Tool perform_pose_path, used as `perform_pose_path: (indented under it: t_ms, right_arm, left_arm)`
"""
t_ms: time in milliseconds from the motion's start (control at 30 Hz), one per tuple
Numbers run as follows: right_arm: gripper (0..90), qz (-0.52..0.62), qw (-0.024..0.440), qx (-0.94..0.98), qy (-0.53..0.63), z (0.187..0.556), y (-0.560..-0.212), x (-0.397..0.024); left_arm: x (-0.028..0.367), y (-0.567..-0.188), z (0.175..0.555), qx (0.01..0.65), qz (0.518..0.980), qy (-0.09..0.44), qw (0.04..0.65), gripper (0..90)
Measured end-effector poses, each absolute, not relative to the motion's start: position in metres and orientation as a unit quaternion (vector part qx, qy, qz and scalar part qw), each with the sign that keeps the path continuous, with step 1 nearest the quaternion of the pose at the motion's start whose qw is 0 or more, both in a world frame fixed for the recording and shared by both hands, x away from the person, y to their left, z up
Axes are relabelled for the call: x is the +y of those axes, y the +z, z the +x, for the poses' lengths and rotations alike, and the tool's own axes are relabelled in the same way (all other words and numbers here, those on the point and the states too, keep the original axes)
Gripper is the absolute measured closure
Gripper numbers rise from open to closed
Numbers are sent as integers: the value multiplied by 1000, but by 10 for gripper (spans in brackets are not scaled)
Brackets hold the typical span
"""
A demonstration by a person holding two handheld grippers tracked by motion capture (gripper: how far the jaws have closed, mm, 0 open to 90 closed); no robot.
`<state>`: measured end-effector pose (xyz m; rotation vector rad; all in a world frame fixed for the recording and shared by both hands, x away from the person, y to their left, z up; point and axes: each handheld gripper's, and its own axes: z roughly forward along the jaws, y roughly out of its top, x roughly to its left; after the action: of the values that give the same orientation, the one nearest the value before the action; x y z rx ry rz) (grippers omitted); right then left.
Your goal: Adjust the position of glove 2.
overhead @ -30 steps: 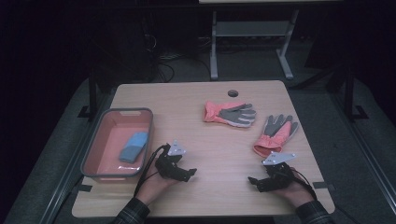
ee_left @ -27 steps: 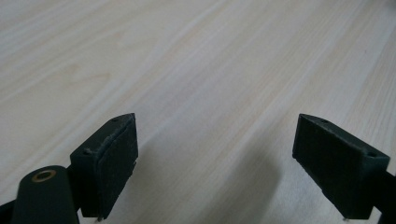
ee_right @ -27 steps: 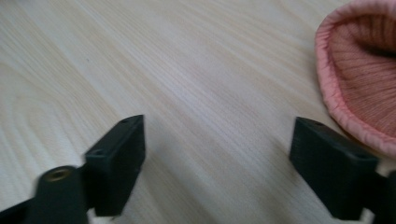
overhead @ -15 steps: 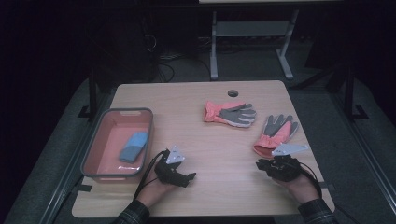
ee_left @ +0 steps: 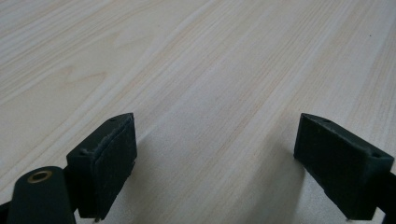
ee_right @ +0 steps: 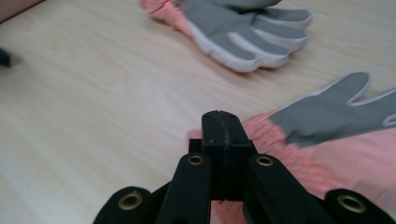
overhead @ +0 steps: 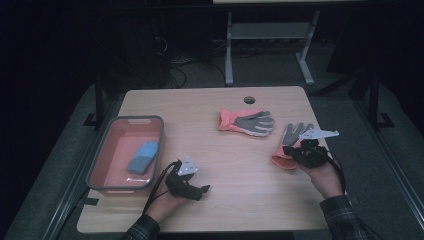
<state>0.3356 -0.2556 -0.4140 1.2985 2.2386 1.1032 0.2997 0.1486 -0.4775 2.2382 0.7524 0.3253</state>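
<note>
Two pink gloves with grey palms lie on the wooden table (overhead: 235,200). One glove (overhead: 247,121) (ee_right: 233,28) rests mid-table, palm up. The other glove (overhead: 291,132) (ee_right: 336,135) lies near the right edge. My right gripper (overhead: 287,150) (ee_right: 222,126) hovers just over that glove's pink cuff. Its jaws have just closed and now stand pressed together with nothing between them. My left gripper (overhead: 202,190) (ee_left: 215,158) rests low over bare wood at the front left, open and holding nothing.
A pink tray with a grey rim (overhead: 100,155) stands at the table's left and holds a blue block (overhead: 142,156). A round cable hole (overhead: 248,100) sits near the far edge. Beyond the table stands a metal desk frame (overhead: 227,50) on a dark floor.
My right hand has risen and moved away from the front edge toward the near glove's cuff, and its jaws have gone from wide apart to shut. The left hand has stayed put.
</note>
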Motion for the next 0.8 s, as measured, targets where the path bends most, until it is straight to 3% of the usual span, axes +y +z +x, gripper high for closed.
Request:
perform_pose_path:
  t_ms: [367,800]
  right_arm:
    - [900,489,180,774,360,379,-420,-268]
    - [900,508,161,782,323,387,-445,-272]
  left_arm:
    - [149,-477,299,294,873,125,369,125]
    - [149,-477,298,295,872,123,370,126]
